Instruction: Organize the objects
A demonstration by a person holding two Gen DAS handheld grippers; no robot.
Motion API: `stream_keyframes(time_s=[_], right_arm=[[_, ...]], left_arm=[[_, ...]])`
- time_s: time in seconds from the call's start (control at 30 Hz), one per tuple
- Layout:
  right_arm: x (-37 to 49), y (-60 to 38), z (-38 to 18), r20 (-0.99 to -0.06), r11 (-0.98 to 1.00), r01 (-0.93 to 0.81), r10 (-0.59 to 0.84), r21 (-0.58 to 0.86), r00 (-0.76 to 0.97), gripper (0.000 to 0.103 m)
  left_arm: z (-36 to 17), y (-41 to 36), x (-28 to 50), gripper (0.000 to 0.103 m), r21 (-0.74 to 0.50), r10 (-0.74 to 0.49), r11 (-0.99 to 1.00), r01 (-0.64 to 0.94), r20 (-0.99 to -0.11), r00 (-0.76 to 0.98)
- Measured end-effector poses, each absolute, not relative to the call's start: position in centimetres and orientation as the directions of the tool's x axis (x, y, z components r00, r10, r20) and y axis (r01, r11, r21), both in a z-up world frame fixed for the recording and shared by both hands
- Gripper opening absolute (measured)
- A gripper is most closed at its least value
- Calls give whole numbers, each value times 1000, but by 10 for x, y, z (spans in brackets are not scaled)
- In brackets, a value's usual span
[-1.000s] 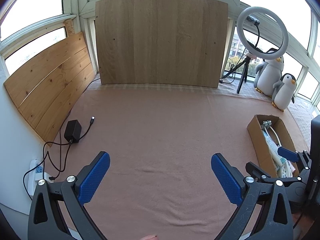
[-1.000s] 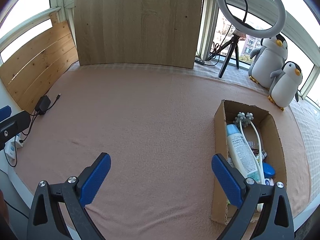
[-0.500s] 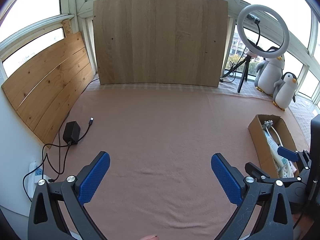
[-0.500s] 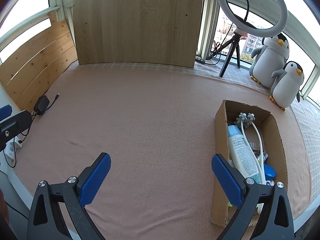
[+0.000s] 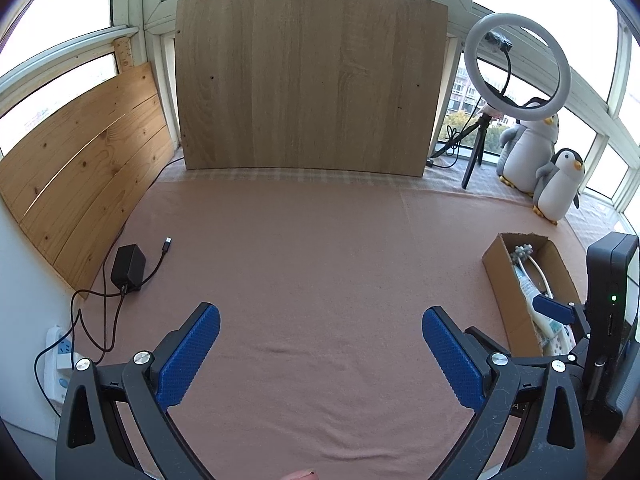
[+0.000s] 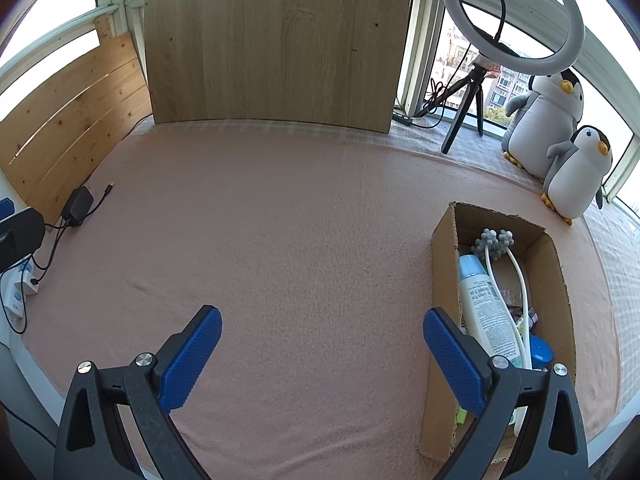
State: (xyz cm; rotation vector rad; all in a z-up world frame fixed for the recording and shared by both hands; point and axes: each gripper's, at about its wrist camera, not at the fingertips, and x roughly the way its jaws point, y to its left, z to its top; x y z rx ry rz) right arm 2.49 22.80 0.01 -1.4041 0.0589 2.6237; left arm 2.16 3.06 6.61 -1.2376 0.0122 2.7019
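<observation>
Two handheld grippers hover side by side over a pink cloth (image 5: pixel 312 264) on a window ledge.

At the far left, around nine o'clock from the left gripper (image 5: pixel 320 344), a black charger (image 5: pixel 128 267) with a loose cable lies near a wooden panel. The left gripper has its blue-padded fingers spread wide, holding nothing, with only bare cloth between them. It is level and aimed toward twelve o'clock, at an upright board (image 5: pixel 312 76).

The right gripper (image 6: pixel 322 344) is posed the same way, fingers released and empty, with bare cloth between them.

Furthest right is the box (image 6: pixel 442 280), an open cardboard carton. It lies at about two o'clock from the right gripper, with its near end passing behind that gripper's right finger. Its long axis runs from near to far, roughly parallel to the fingers. Inside, lying lengthwise, are a white bottle (image 6: pixel 486 308), a white massager (image 6: pixel 494 242) with grey knobbed balls at the far end, and a blue cap (image 6: pixel 541 350).

The right hand is clearly nearer the box; from the left view the box (image 5: pixel 506 292) sits well off at three o'clock. Reaching in would probably need a small shift to the right. Two penguin toys (image 6: pixel 576 168) sit beyond it.
</observation>
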Motion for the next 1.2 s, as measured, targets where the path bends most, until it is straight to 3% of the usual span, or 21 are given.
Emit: stream_keyframes(time_s=[0.6,1.2], right_arm=[[-5,216,-46,-888,-990,-120,125,-79,-442,99],[-13,216,-65,-911,-990,-113,124,-86,-394,99]], left_arm=[[-8,13,-17,103,-88,126,-992,-95,-836,-534],[-44,15,-24,103,-108,137,-990,-90,-875,-464]])
